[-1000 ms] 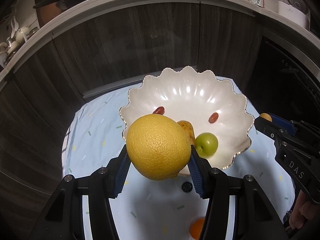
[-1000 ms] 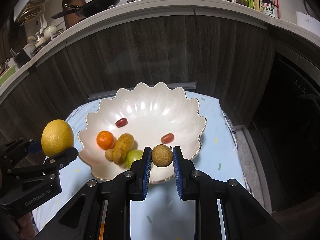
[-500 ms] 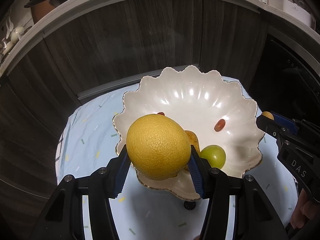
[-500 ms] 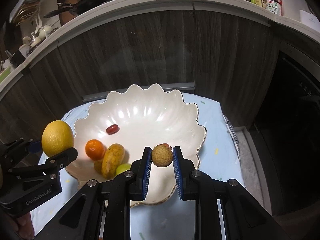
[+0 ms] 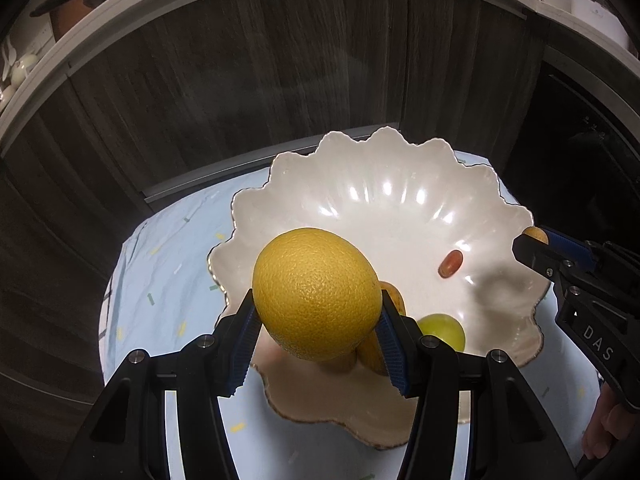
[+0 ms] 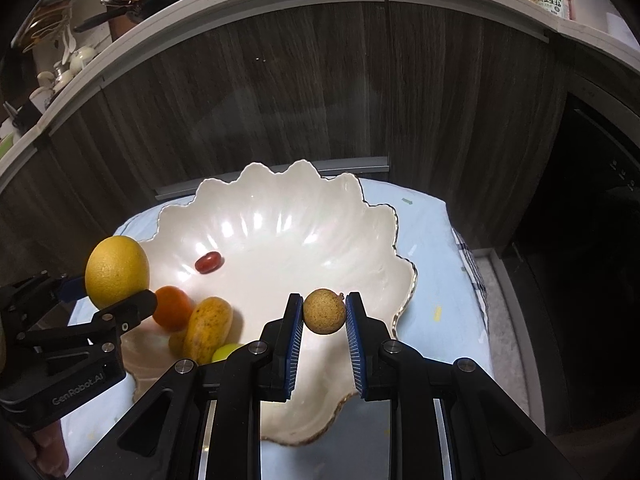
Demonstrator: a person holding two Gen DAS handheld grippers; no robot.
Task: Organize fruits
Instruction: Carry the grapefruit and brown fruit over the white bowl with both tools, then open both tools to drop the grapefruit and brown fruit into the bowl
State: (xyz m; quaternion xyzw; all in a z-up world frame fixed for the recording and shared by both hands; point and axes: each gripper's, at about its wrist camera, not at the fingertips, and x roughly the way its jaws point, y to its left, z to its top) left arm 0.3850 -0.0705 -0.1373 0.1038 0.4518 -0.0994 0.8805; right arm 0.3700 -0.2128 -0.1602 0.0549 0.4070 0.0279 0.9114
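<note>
Big yellow fruit (image 5: 316, 294): clamped between the blue pads of the left gripper (image 5: 316, 336), held up over the near rim of the bowl, clear of the fruit below.
Small brown fruit (image 6: 324, 311): pinched at the tips of the right gripper (image 6: 322, 320), narrow grip, hanging over the bowl's near right part.
Left gripper: about half spread, pads pressed on both sides of the yellow fruit; seen from the right camera at far left, beside the bowl's left edge.
Right gripper: nearly closed, pads tight on the small brown fruit; in the left camera only its tip shows at the right edge, a sliver of that fruit peeking past it.
Bowl (image 6: 280, 184): white, scalloped rim with a thin gold edge, straight ahead of and below both grippers, shiny inside.
Orange (image 6: 173, 307): in the bowl, just past the left gripper's fingertip, touching the spotted yellow fruit.
Spotted yellow fruit (image 6: 208, 330): long, lying in the bowl to the left of the right gripper.
Green fruit (image 5: 442, 332): in the bowl, just beside the left gripper's right finger.
Red oval fruit (image 6: 209, 262): alone in the bowl, ahead and left of the right gripper.
Second red oval fruit (image 5: 451, 263): in the bowl, ahead and right of the left gripper.
Cloth (image 6: 432, 264): pale blue with small flecks, under the bowl.
Cabinet front (image 6: 320, 92): dark wood grain, beyond the bowl.
</note>
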